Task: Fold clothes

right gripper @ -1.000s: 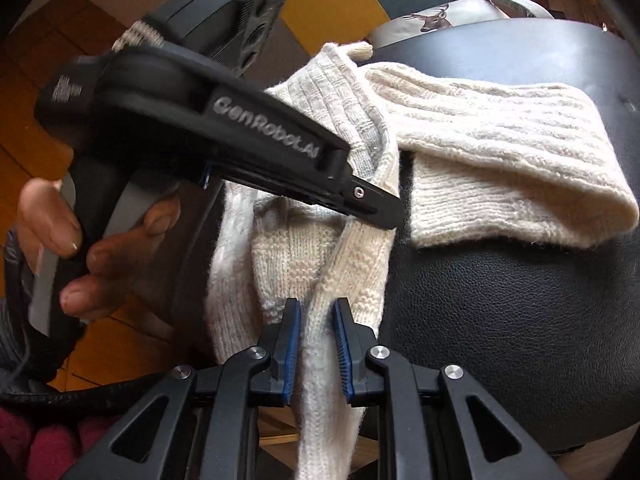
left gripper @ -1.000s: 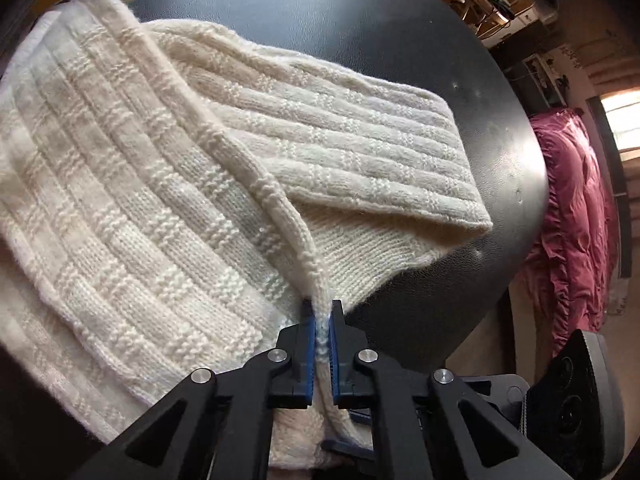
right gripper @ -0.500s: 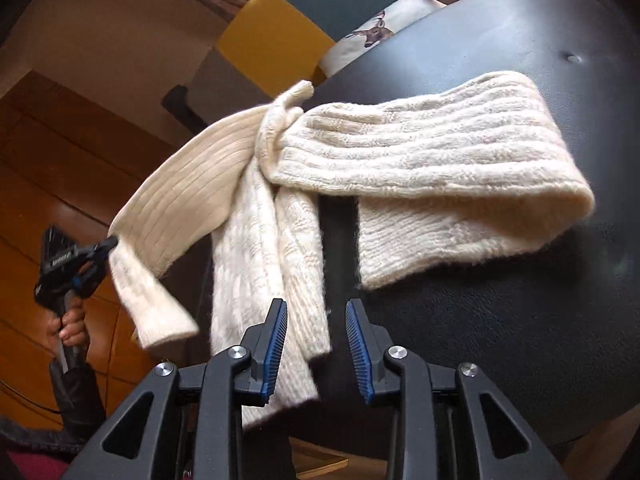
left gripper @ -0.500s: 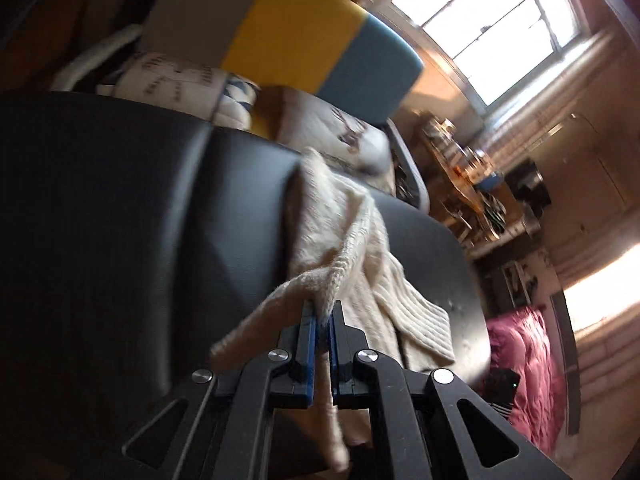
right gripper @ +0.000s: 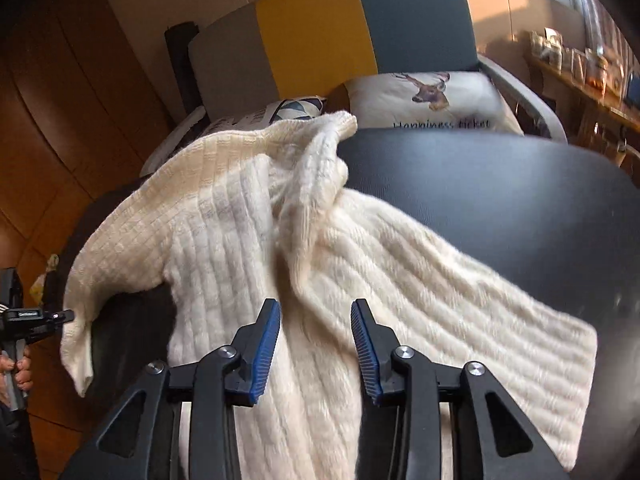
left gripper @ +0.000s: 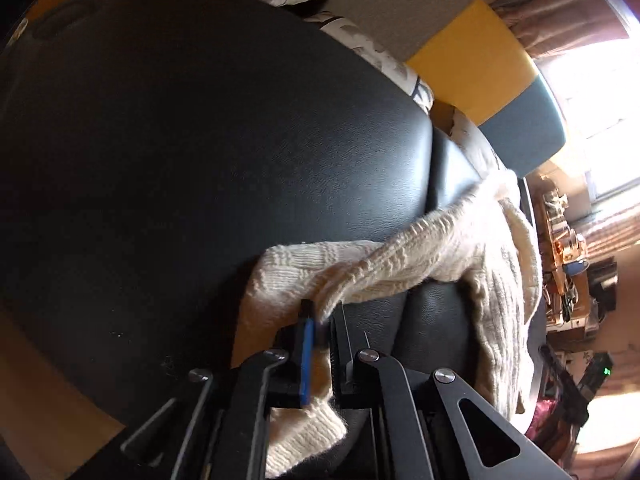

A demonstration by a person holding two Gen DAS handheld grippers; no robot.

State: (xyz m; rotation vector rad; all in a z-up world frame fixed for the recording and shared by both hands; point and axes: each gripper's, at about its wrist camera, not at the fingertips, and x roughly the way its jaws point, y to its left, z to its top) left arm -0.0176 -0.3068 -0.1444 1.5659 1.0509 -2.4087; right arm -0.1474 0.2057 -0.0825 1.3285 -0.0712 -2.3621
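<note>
Left tool (left gripper: 320,326) clamped on an edge of the cream knitted sweater (right gripper: 320,248), right tool (right gripper: 316,344) held wide apart above it, sweater spread rumpled across the black padded surface (right gripper: 480,184), cushioned chair (right gripper: 360,32) behind.

Warm daylight from blown-out window (left gripper: 600,92) at upper right; glare w/ dim, shadowed black padded leather surface (left gripper: 200,140). Strong fisheye bending at edges. Cream ribbed knit sweater (right gripper: 400,280) slightly motion-blurred.
</note>
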